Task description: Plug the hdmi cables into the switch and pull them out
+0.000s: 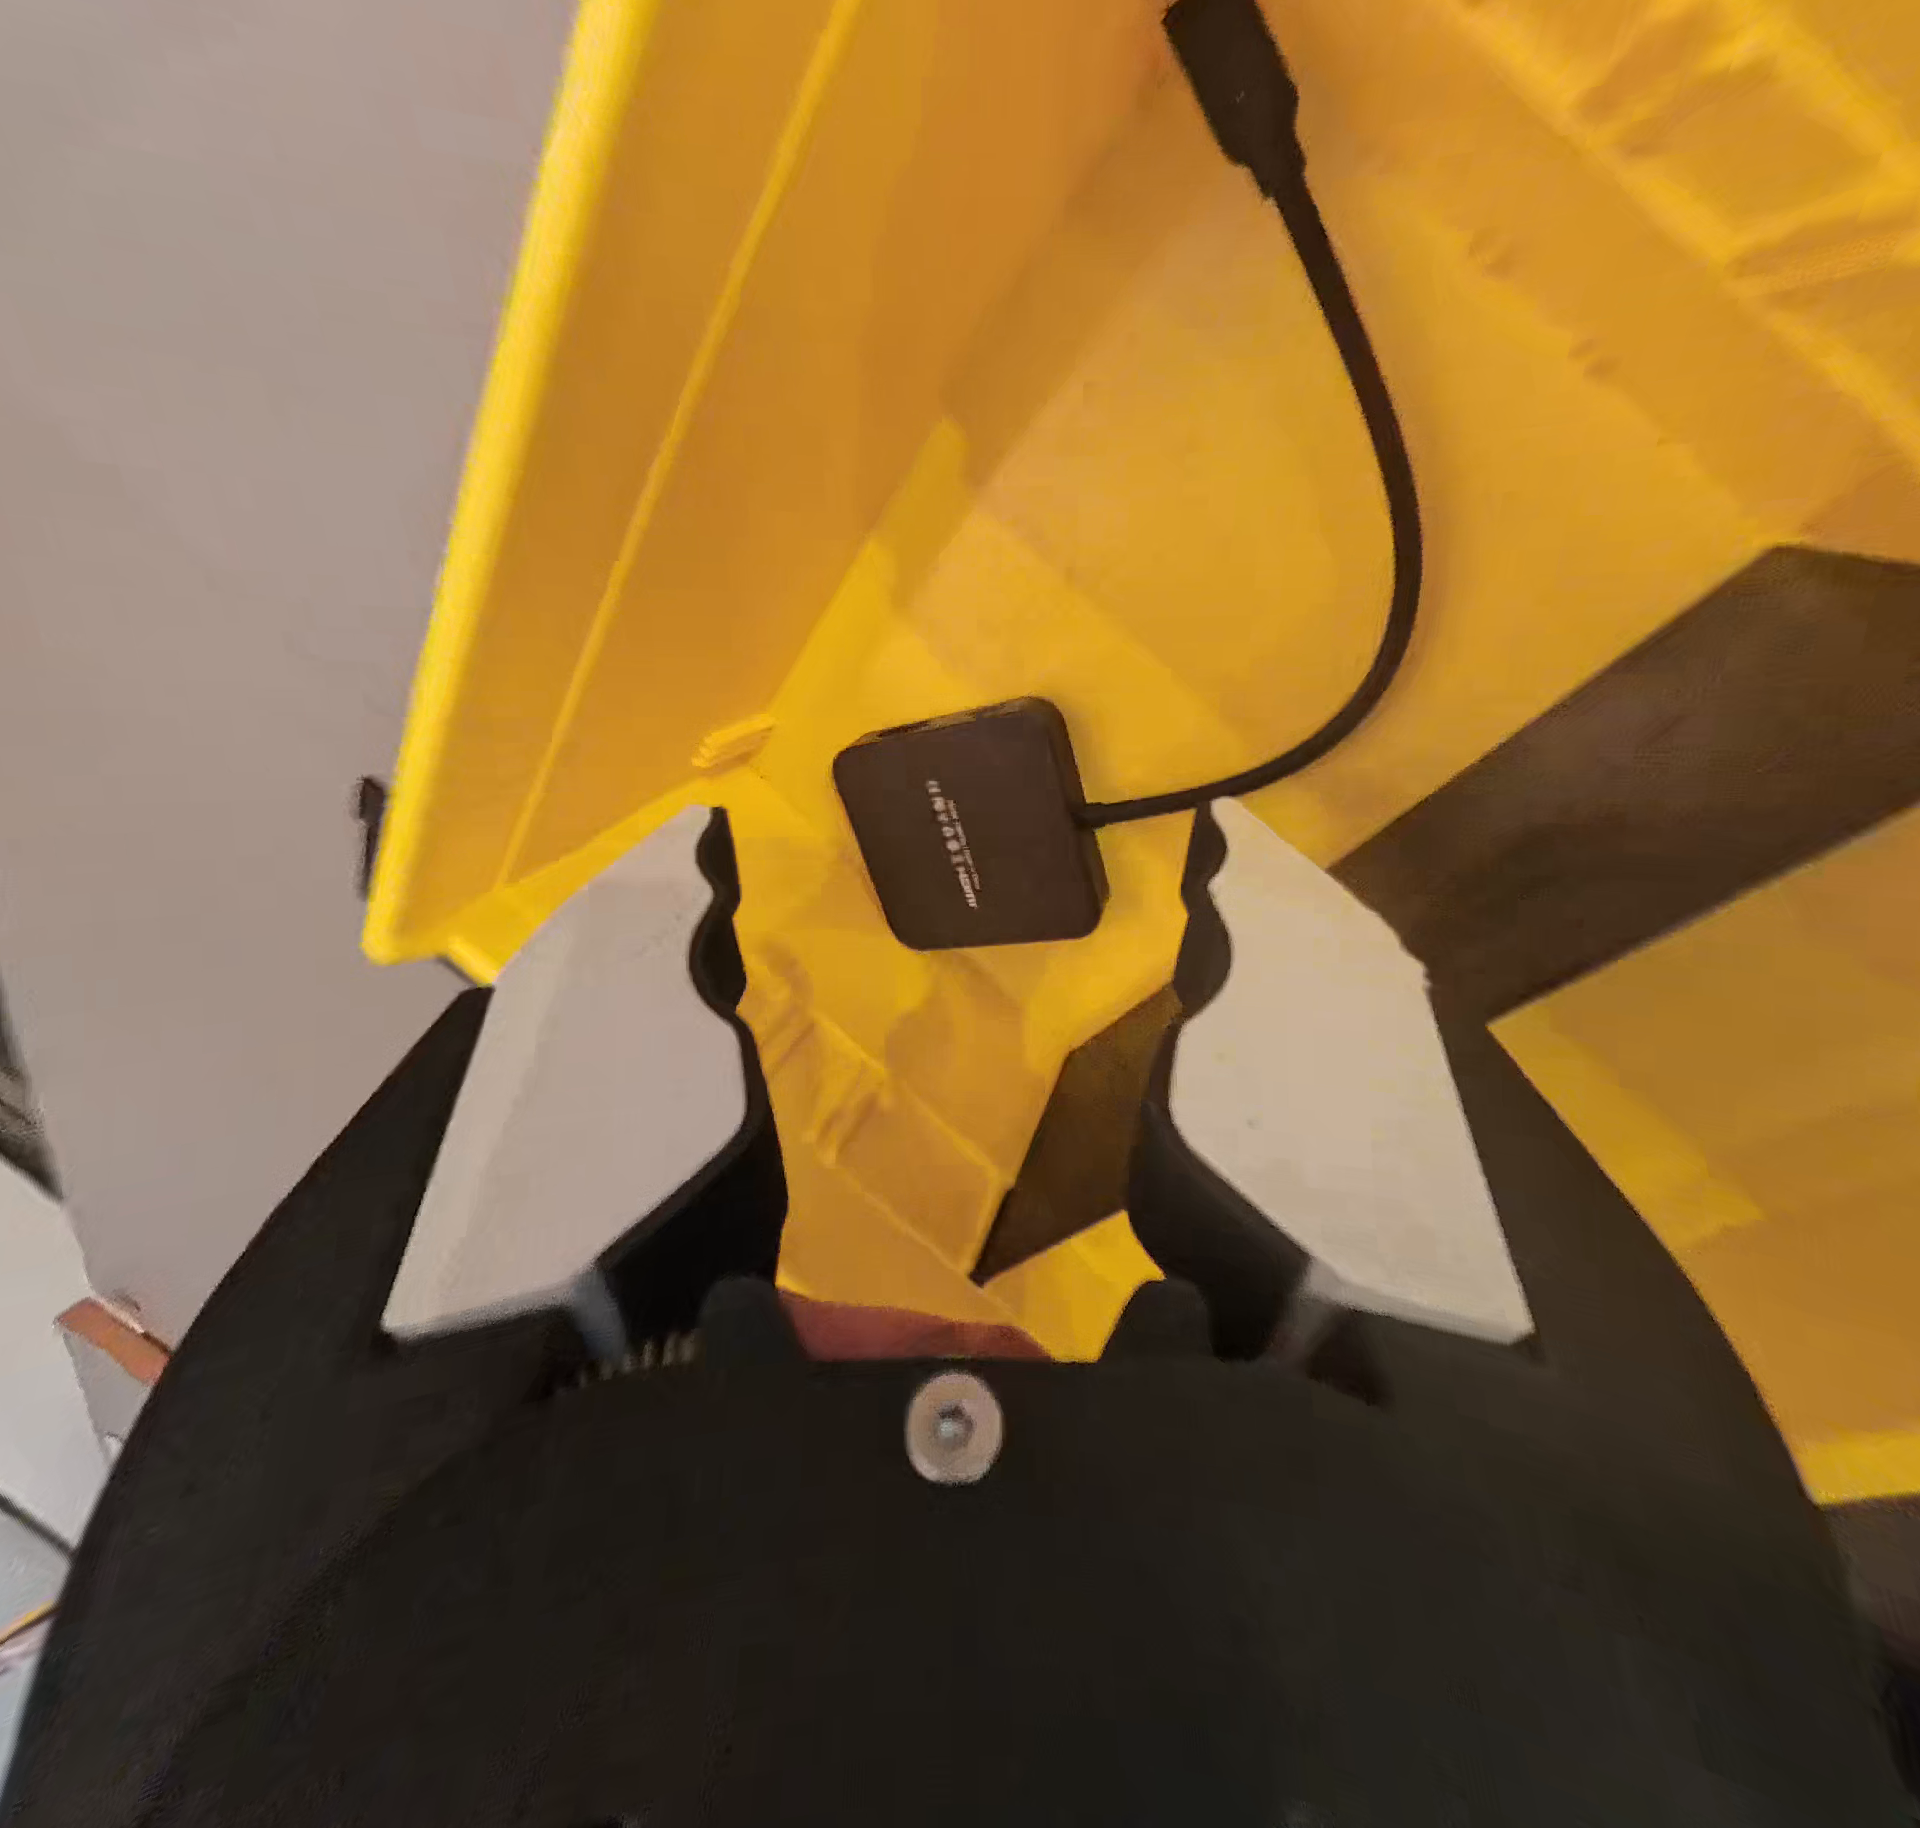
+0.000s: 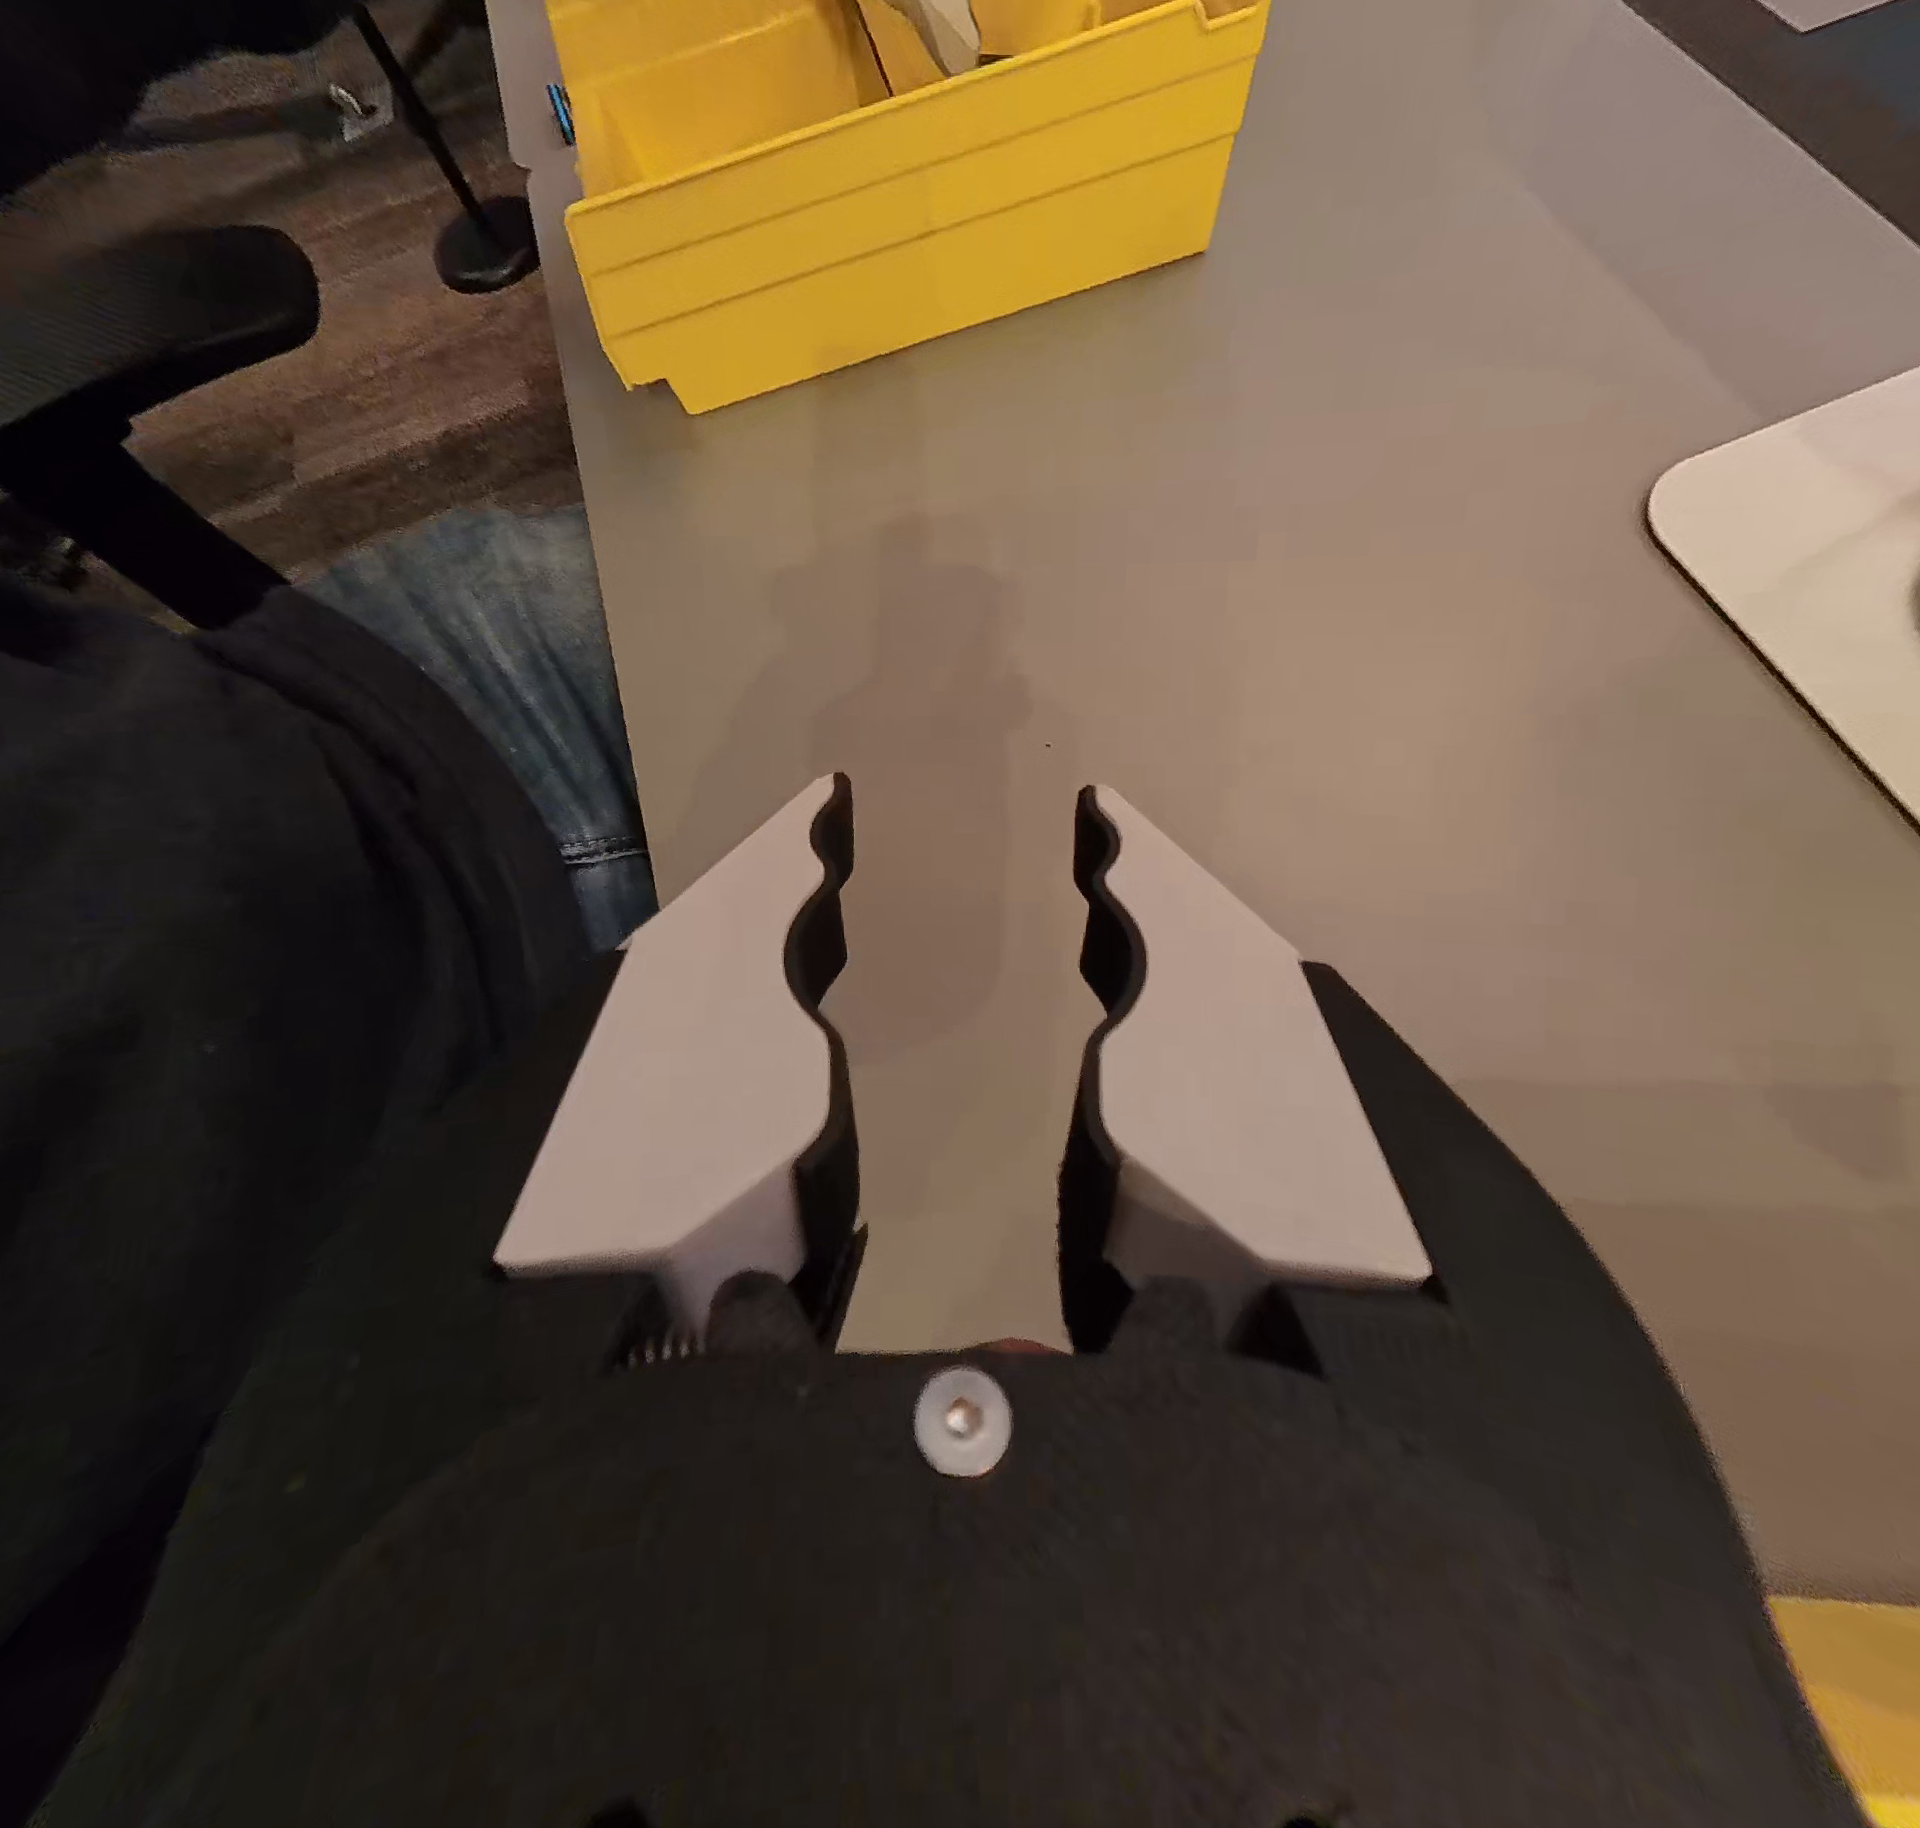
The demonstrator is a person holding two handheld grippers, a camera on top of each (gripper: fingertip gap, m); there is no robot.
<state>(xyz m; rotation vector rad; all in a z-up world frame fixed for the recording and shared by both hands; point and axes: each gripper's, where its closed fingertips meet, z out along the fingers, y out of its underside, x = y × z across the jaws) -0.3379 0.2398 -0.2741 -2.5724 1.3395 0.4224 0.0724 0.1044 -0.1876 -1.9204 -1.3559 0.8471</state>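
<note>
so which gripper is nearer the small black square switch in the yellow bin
Left. The left gripper is inside the yellow plastic bin, open just short of the small black square switch; the right gripper hovers over the grey table outside it.

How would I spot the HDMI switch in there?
Look inside the yellow bin, just ahead of the open left gripper. The switch is the small flat black square lying on the bin floor, with a short black cable curving away to a plug.

The bin (image 1: 935,324) is bright yellow, the switch (image 1: 971,822) and its cable (image 1: 1382,490) black with small pale lettering, both grippers' fingers (image 2: 686,1051) light grey over black bodies, the table (image 2: 1351,635) plain grey, the mat (image 2: 1808,573) white.
</note>
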